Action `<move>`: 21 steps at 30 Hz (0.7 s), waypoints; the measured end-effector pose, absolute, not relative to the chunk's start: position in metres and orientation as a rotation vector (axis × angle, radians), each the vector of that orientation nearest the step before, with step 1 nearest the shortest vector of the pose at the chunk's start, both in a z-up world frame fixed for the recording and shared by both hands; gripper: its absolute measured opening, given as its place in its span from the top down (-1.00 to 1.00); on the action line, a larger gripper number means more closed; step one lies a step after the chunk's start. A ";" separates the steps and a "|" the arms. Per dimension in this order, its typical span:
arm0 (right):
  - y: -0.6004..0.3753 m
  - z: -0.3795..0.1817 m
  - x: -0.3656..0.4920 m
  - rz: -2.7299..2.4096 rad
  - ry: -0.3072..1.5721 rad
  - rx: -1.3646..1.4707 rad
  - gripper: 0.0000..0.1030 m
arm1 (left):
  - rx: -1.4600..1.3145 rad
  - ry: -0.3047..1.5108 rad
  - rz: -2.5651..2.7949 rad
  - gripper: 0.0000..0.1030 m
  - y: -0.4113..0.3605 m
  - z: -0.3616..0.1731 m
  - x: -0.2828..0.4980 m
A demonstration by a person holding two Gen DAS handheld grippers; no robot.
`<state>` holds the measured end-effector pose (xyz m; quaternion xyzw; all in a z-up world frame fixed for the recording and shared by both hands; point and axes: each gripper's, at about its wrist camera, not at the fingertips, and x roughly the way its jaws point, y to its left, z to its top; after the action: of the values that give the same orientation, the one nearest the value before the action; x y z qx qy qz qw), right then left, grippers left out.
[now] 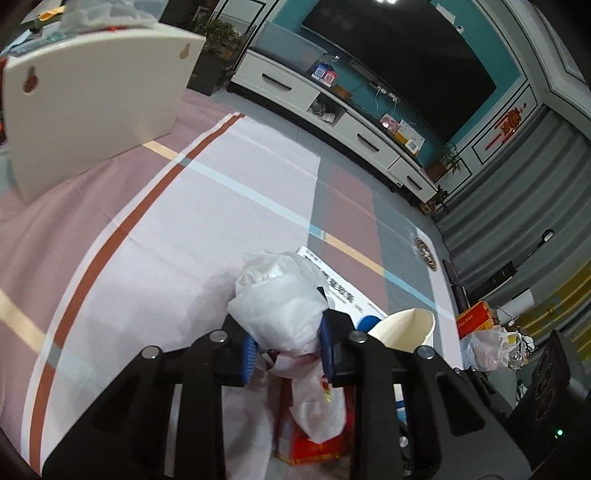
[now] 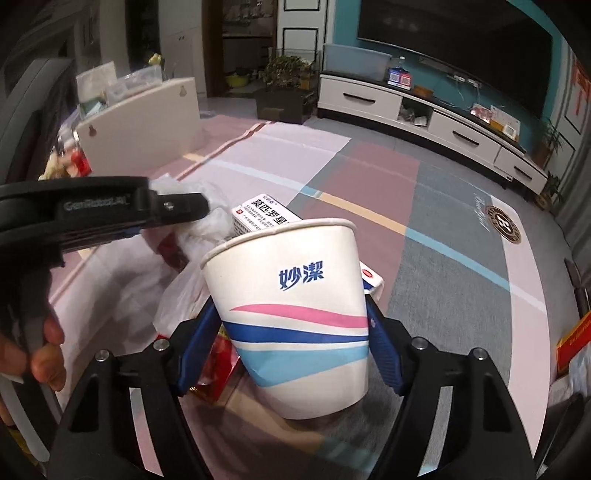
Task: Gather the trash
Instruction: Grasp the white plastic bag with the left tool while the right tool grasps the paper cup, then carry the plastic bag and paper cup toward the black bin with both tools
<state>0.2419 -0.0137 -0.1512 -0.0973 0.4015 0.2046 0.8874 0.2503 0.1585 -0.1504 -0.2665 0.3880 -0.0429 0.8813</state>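
Right claw [image 2: 293, 347] clamps tilted paper cup [image 2: 295, 295]. Left claw [image 2: 177, 212] grips white plastic bag [image 2: 207, 225] just beyond. White box [image 2: 262, 216] behind cup rim.

wall: teal [image 2: 343, 22] | TV: dark [image 2: 454, 40] | cabinet: white, low [image 2: 443, 122] | floor: striped pink-grey cloth [image 1: 207, 229]
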 end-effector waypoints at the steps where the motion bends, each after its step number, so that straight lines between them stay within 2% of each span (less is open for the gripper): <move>1: -0.016 -0.149 0.239 0.427 0.831 -0.186 -0.44 | -0.553 0.797 -0.088 0.45 0.159 -0.146 0.246; 7: -0.033 -0.136 0.211 0.401 0.814 -0.133 -0.44 | -0.500 0.717 -0.089 0.45 0.154 -0.114 0.213; 21: -0.070 -0.109 0.138 0.277 0.768 0.048 -0.44 | -0.330 0.702 -0.205 0.45 0.124 -0.089 0.153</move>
<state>0.1376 -0.0696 -0.1086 0.0236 0.3734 0.1349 0.9175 0.1530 0.1241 -0.0886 -0.1604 0.3417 -0.0999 0.9206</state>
